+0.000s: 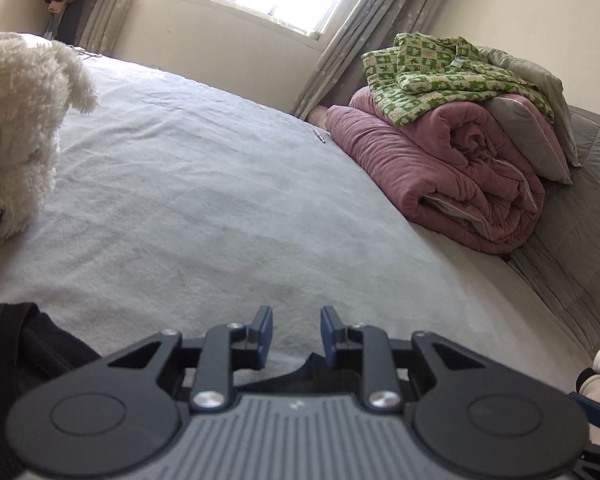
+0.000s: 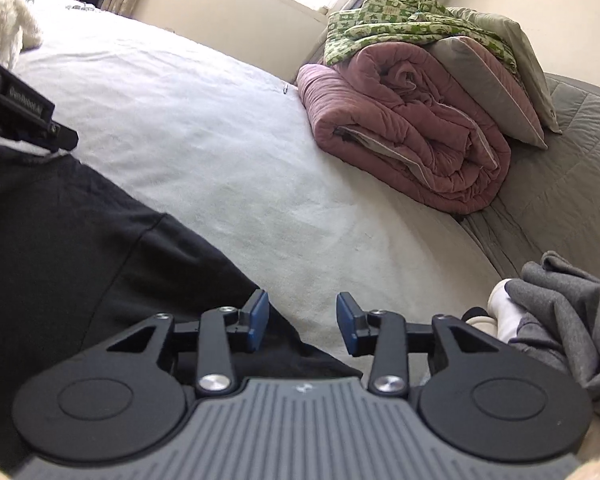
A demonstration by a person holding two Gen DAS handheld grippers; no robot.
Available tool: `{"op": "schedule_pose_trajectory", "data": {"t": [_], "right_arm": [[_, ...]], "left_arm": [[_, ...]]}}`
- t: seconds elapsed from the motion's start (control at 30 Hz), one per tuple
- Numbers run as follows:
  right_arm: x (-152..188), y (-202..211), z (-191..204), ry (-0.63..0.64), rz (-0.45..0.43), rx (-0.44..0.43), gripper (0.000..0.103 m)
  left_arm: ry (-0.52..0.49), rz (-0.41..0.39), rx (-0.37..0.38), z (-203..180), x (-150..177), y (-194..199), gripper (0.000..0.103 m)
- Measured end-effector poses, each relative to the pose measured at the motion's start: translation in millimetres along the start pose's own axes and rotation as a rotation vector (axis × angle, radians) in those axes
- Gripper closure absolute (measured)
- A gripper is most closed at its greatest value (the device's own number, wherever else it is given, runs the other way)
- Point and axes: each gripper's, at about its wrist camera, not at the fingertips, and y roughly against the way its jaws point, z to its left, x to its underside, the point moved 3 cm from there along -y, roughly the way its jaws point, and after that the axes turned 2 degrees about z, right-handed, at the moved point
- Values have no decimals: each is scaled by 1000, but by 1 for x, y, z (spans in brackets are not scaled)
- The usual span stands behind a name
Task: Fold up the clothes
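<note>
A black garment (image 2: 80, 240) lies spread on the white bed sheet (image 2: 204, 120), filling the left half of the right wrist view; its edge also shows in the left wrist view (image 1: 24, 356). My right gripper (image 2: 302, 322) is open and empty, its left fingertip over the garment's right edge. My left gripper (image 1: 296, 334) is open and empty, low over the sheet just past the garment's edge; its body also shows at the left of the right wrist view (image 2: 24, 116).
A rolled pink quilt (image 1: 452, 168) with a green patterned blanket (image 1: 440, 72) and grey pillows sits at the bed's right end. A white plush toy (image 1: 16, 128) lies at the left. A crumpled grey garment (image 2: 568, 316) lies at the right.
</note>
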Motion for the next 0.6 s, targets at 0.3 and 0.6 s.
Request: {"op": "schedule_pose_trajectory", "data": {"t": [0.3,0.6], "right_arm": [[-14,-29,35,-75,22,-299,67],[2,4,-2,-108,-3,-98,61]], "left_arm": [[4,106,305,-20,12,-6,68],[-40,168,253,-22,29,-18,66]]}}
